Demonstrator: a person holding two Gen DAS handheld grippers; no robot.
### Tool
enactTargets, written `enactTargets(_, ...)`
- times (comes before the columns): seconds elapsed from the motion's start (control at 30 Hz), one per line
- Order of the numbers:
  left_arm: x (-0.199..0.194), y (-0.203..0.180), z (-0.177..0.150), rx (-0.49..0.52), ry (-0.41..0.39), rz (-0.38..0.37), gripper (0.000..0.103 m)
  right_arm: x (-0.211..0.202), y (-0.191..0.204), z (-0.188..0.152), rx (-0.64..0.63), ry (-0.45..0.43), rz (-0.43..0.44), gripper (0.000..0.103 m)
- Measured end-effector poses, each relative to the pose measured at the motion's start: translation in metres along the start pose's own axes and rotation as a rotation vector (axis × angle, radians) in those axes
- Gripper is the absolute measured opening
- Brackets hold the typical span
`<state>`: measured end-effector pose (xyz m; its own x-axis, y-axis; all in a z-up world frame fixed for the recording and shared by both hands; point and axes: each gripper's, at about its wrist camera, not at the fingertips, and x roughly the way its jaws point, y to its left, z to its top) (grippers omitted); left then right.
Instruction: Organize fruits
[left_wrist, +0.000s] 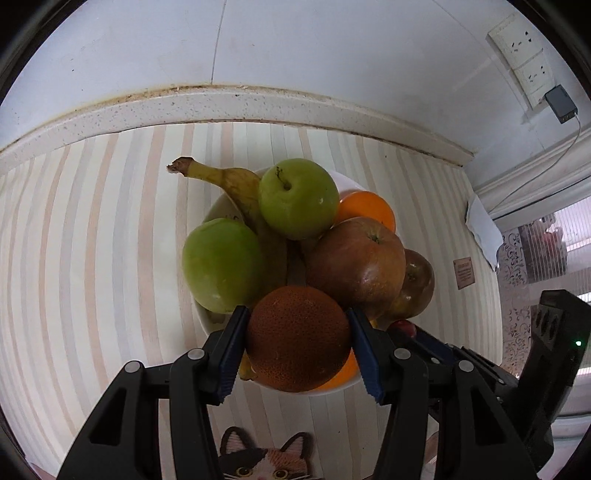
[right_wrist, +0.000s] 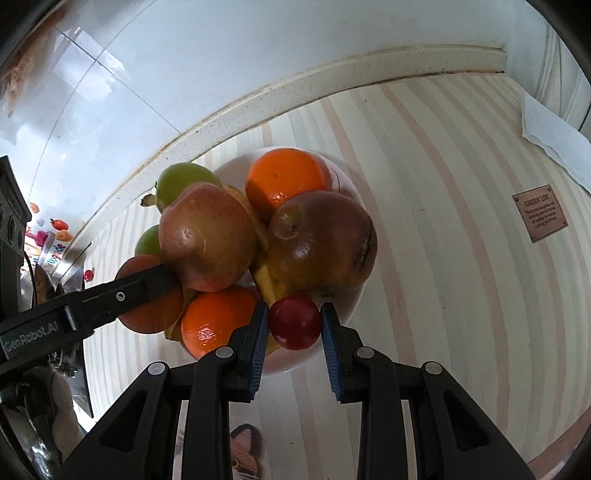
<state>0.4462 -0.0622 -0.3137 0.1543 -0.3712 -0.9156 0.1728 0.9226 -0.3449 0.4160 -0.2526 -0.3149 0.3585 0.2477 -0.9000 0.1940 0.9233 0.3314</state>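
A white bowl (left_wrist: 218, 206) heaped with fruit sits on a striped tablecloth (left_wrist: 92, 240). The left gripper (left_wrist: 297, 345) is clamped on a rough brown orange (left_wrist: 297, 336) at the bowl's near rim, the right gripper (right_wrist: 294, 326) on a small red plum (right_wrist: 294, 321). Both look firm, round and light, held across the middle. A banana (left_wrist: 236, 184) lies stem toward the wall
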Motion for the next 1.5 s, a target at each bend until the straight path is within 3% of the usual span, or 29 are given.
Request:
enactTargets(0.4,0.002,0.000,-0.004,0.004,0.000,0.010,0.053,0.008,-0.004,-0.005,-0.011,0.023,0.000,0.032)
enactTargets(0.73,-0.001,0.007,-0.001,-0.061,0.010,0.006,0.054,0.007,-0.001,-0.007,0.005,0.014,0.002,0.051)
enactTargets(0.93,-0.012,0.002,0.002,-0.039,-0.024,0.010,0.063,0.006,0.000,-0.008,0.020,0.012,0.002,0.054)
enactTargets(0.97,-0.016,0.001,0.002,-0.032,-0.033,0.006,0.067,0.005,0.000,-0.008,0.020,0.009,0.002,0.055)
enactTargets(1.0,-0.019,0.000,0.002,-0.027,-0.040,0.011,0.078,0.003,0.001,-0.008,0.022,0.004,0.001,0.058)
enactTargets(1.07,-0.027,-0.002,0.001,-0.008,-0.062,0.032,0.089,-0.001,0.003,-0.008,0.023,0.001,0.001,0.062)
enactTargets(1.17,-0.044,-0.002,-0.007,0.024,-0.112,0.107,0.091,-0.012,0.009,-0.009,0.004,-0.013,-0.013,0.070)
enactTargets(1.3,-0.063,0.000,-0.028,0.047,-0.149,0.169,0.094,-0.031,0.025,-0.017,-0.060,-0.032,-0.073,0.094)
enactTargets(1.37,-0.070,0.000,-0.041,0.060,-0.148,0.185,0.094,-0.043,0.034,-0.026,-0.099,-0.047,-0.138,0.095)
enactTargets(1.5,-0.077,-0.002,-0.064,0.072,-0.140,0.236,0.094,-0.066,0.046,-0.041,-0.126,-0.077,-0.179,0.097)
